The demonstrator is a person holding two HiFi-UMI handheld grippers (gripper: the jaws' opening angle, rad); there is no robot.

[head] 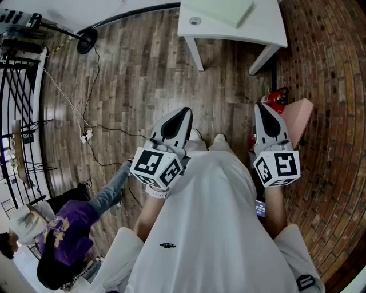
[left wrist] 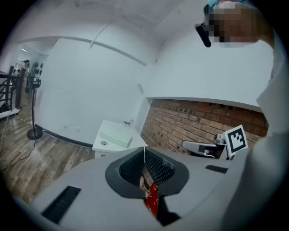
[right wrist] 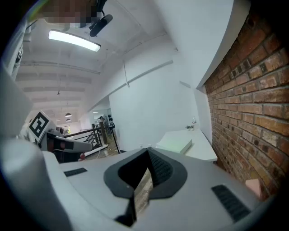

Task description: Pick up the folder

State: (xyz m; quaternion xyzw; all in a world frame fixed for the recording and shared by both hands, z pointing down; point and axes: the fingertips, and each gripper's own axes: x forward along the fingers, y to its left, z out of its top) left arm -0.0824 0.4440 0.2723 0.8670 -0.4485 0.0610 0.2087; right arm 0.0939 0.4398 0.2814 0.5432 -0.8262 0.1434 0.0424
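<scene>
The folder [head: 220, 8] is a pale green flat pack lying on a white table [head: 269, 31] across the room, at the top of the head view. It also shows far ahead in the left gripper view [left wrist: 116, 136] and in the right gripper view [right wrist: 176, 143]. I hold both grippers close to my body, well short of the table. The left gripper [head: 183, 113] is shut with nothing in it, its jaws meeting at a thin line [left wrist: 145, 151]. The right gripper [head: 262, 107] is likewise shut and empty [right wrist: 148, 151].
A brick wall [head: 337, 86] runs along the right, with a red object [head: 278, 98] and a pink board [head: 300, 114] at its foot. A seated person [head: 63, 229] is at lower left. A black railing [head: 17, 97], a fan stand [head: 87, 40] and a cable with power strip [head: 86, 136] lie left.
</scene>
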